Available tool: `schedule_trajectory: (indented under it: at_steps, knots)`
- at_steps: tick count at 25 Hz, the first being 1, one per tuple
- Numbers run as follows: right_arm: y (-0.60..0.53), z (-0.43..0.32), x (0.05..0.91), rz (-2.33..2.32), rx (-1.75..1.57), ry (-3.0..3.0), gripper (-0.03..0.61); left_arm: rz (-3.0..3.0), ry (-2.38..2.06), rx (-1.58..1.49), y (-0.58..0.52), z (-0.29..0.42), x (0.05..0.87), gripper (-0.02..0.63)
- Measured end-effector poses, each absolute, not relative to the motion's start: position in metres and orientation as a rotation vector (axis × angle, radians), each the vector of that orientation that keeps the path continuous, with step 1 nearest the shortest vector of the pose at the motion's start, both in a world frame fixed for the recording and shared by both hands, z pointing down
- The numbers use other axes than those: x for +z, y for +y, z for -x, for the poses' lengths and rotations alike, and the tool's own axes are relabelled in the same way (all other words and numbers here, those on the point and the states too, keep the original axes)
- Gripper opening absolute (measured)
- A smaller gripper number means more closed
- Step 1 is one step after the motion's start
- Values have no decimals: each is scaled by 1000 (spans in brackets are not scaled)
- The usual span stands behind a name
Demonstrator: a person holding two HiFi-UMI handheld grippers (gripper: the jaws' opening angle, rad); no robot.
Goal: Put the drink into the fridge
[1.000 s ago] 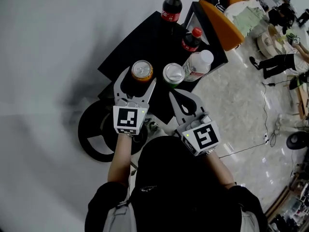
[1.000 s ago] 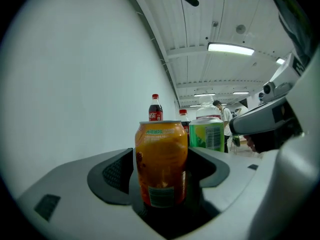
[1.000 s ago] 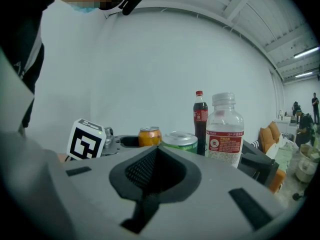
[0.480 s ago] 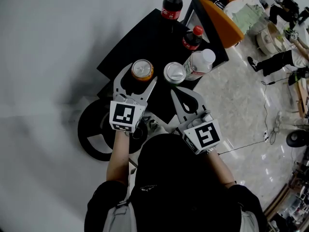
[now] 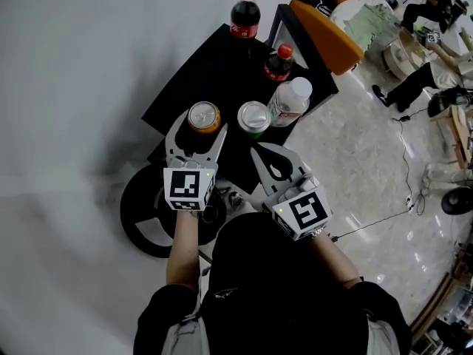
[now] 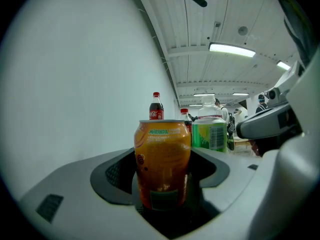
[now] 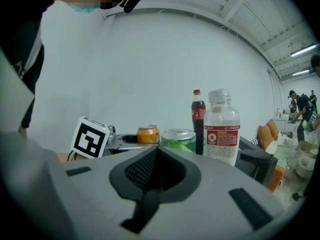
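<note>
An orange soda can (image 5: 204, 117) stands at the near edge of a small black table (image 5: 214, 65). My left gripper (image 5: 199, 124) is shut on it, and the can (image 6: 162, 159) fills the hollow between the spread jaws. Just right of it are a green can (image 5: 253, 117) and a white-capped water bottle (image 5: 288, 102). Two cola bottles (image 5: 244, 13) (image 5: 277, 61) stand further back. My right gripper (image 5: 259, 152) is shut and empty, its tip a short way in front of the green can (image 7: 178, 139).
A white wall runs along the left. A black round base (image 5: 140, 213) lies on the floor under the table's near corner. Behind the table is an orange seat (image 5: 329, 28). A cable (image 5: 377, 224) crosses the pale floor, and another person's legs (image 5: 414, 87) show at the right.
The head view has drifted, so the whole scene sits a little lower and to the left. Both grippers and the drinks keep their places relative to each other.
</note>
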State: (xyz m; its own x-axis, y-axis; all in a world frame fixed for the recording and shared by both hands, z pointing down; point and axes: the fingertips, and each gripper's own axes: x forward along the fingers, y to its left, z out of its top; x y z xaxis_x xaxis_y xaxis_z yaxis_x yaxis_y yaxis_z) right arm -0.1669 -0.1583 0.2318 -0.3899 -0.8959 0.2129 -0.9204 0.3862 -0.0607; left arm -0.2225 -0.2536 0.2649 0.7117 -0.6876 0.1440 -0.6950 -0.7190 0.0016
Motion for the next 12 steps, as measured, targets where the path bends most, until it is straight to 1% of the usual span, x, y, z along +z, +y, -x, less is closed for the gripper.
schedule_trajectory:
  at_steps: [12]
  knots:
    - [-143,139,233,-1727,233,-2465,14,-2807,-1238,143,-240,237,255,328]
